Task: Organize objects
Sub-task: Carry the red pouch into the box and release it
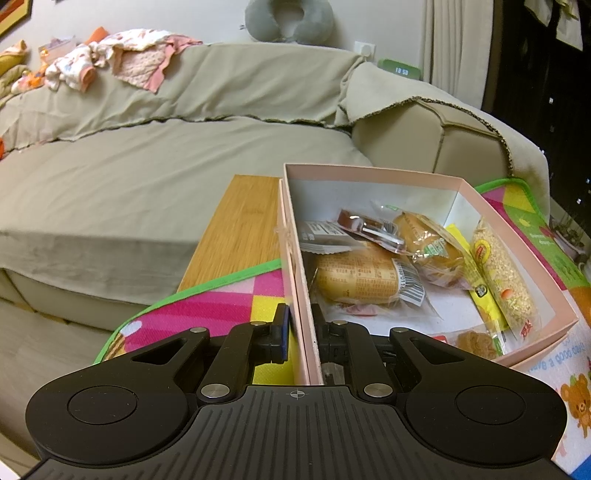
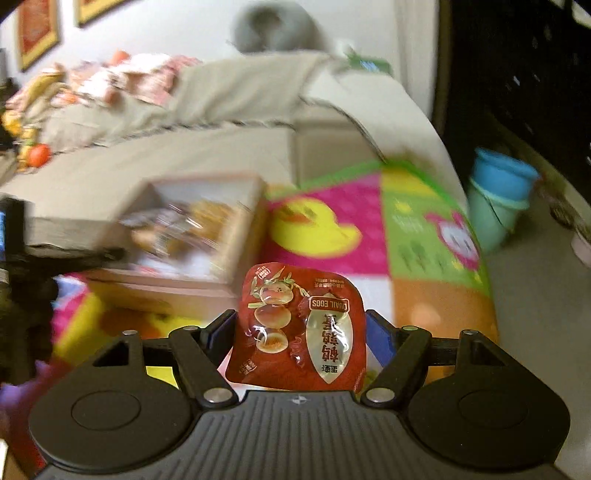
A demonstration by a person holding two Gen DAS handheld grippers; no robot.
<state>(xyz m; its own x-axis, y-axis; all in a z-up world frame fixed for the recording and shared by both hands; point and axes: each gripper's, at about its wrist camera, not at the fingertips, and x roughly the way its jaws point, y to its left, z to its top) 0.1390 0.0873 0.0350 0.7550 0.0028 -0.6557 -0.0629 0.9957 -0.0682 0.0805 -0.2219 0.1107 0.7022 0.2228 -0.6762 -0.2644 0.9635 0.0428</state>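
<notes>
Red quail-egg packet (image 2: pixel 297 328) sits pinched in the right gripper (image 2: pixel 299 332); at ten o'clock, the left gripper (image 1: pixel 300 325) clamps the pink box (image 1: pixel 295 258) wall, snacks inside.

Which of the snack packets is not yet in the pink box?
The red quail eggs packet, clamped in the right gripper above the play mat; the others already lie inside the pink box.

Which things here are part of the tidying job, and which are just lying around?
Job: pink box of snacks, gripped at its wall by the left gripper; quail egg packet in the right gripper.
Lying about: neck pillow, baby clothes, blue bucket.
</notes>
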